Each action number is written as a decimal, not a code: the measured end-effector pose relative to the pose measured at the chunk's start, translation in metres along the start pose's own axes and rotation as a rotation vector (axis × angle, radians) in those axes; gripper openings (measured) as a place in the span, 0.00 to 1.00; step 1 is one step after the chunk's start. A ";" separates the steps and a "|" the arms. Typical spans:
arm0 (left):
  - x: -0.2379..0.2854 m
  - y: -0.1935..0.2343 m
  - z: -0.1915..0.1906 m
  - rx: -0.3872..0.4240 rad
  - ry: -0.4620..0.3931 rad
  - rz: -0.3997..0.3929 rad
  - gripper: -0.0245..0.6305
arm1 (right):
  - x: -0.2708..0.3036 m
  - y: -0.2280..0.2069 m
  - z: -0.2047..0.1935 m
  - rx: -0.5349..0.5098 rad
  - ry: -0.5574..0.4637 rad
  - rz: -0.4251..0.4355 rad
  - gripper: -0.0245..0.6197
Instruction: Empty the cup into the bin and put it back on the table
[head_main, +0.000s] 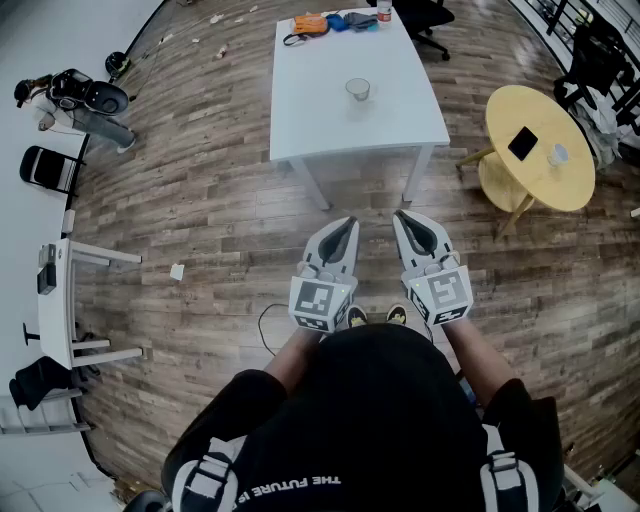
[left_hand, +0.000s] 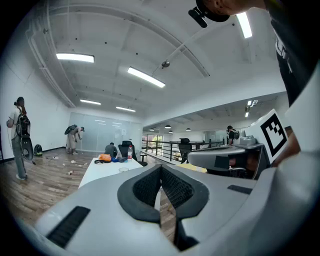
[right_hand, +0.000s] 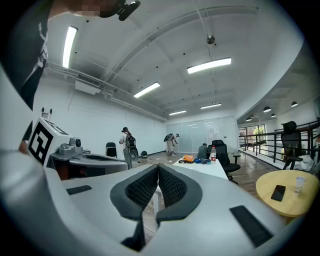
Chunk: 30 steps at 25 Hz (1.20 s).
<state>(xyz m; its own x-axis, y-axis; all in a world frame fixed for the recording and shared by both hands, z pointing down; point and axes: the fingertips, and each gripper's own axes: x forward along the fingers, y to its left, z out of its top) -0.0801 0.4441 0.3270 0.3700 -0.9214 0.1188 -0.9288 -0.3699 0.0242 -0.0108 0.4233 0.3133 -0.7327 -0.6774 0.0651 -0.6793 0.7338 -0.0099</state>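
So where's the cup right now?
In the head view, the cup stands near the middle of the white table, top centre of the picture, with an orange bag at the table's far end.

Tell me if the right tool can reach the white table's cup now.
Probably not yet: the right tool, shut, hangs short of the white table, with the cup at its middle. Nothing blocks the way.

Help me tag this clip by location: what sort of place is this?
Probably an open-plan office or workshop floor: a white table with a cup on it, a black swivel chair beside it, a glass partition wall at the far end, and strip lights overhead.
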 end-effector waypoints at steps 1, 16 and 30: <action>-0.001 0.001 0.000 0.003 0.000 0.002 0.07 | 0.001 0.000 0.000 0.003 -0.001 0.000 0.06; -0.023 0.036 -0.016 -0.013 -0.008 0.005 0.07 | 0.026 0.021 -0.011 0.077 0.008 0.048 0.06; 0.041 0.110 -0.033 -0.004 0.031 0.022 0.07 | 0.111 -0.039 -0.036 0.058 0.047 -0.008 0.06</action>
<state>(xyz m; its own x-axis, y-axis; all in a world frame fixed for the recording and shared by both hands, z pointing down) -0.1680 0.3696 0.3676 0.3484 -0.9253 0.1496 -0.9369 -0.3487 0.0252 -0.0638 0.3216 0.3570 -0.7252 -0.6794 0.1119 -0.6876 0.7230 -0.0666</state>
